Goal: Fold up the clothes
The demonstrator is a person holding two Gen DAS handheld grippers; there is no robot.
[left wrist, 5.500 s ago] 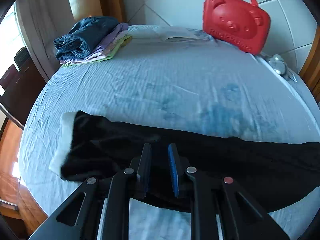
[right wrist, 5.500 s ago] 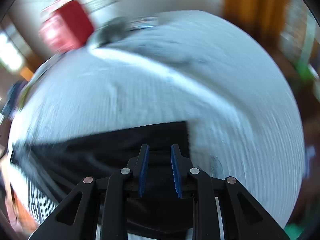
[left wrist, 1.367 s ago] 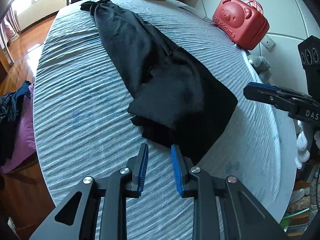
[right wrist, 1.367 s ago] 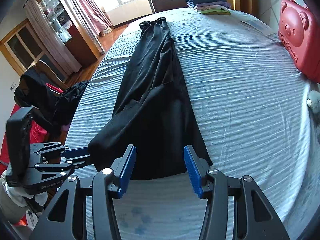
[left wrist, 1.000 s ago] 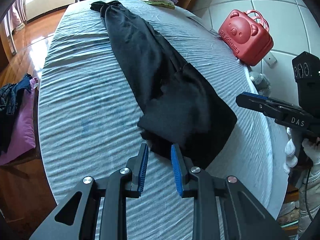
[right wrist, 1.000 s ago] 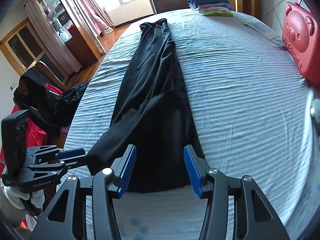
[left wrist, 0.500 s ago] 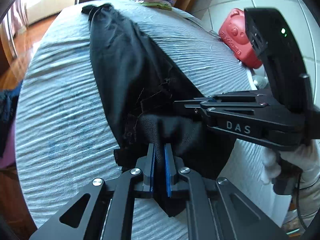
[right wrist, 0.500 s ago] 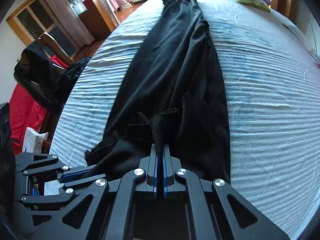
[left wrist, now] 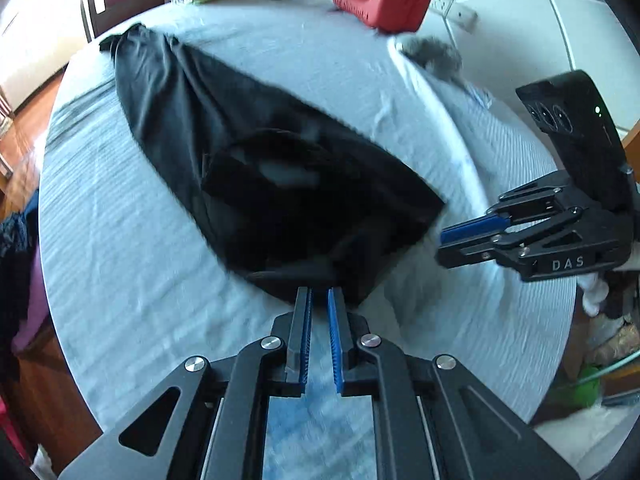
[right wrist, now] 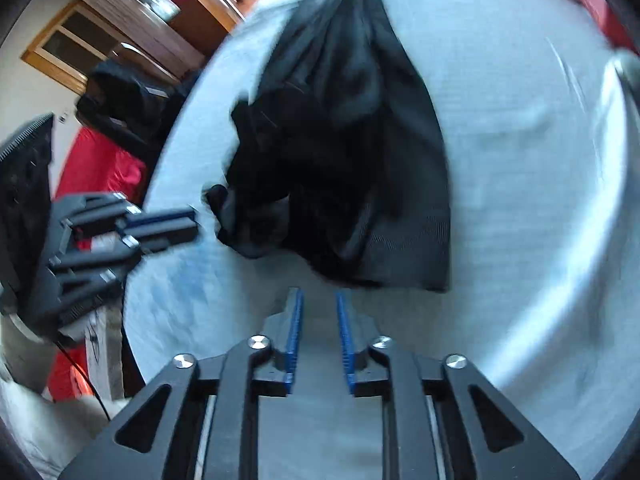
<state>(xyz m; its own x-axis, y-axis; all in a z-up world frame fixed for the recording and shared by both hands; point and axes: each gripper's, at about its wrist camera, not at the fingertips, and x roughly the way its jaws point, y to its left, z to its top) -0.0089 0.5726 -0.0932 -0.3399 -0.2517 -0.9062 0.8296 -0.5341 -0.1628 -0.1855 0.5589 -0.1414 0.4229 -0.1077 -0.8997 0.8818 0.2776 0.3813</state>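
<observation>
The bed (left wrist: 168, 280) carries the black garment (left wrist: 256, 168), bunched, folds blurred. Left gripper (left wrist: 318, 300): narrow gap, fabric edge at the tips, grip unclear. Right gripper (right wrist: 318, 304): opening, nothing between.

Left gripper (left wrist: 318, 300): black frame of angular linkage arms with triangular cut-outs, joined by round silver screws. Each finger carries a blue ribbed pad (left wrist: 333, 340) on its inner face.

Right gripper (right wrist: 318, 304): identical construction, black arms, silver screws, blue ribbed pads. Seen from the left wrist camera, its side bears white lettering "DAS" (left wrist: 567, 263); a black housing (left wrist: 576, 140) on top has three round sockets and a small green light. A white glove (left wrist: 594, 294) shows behind it.
</observation>
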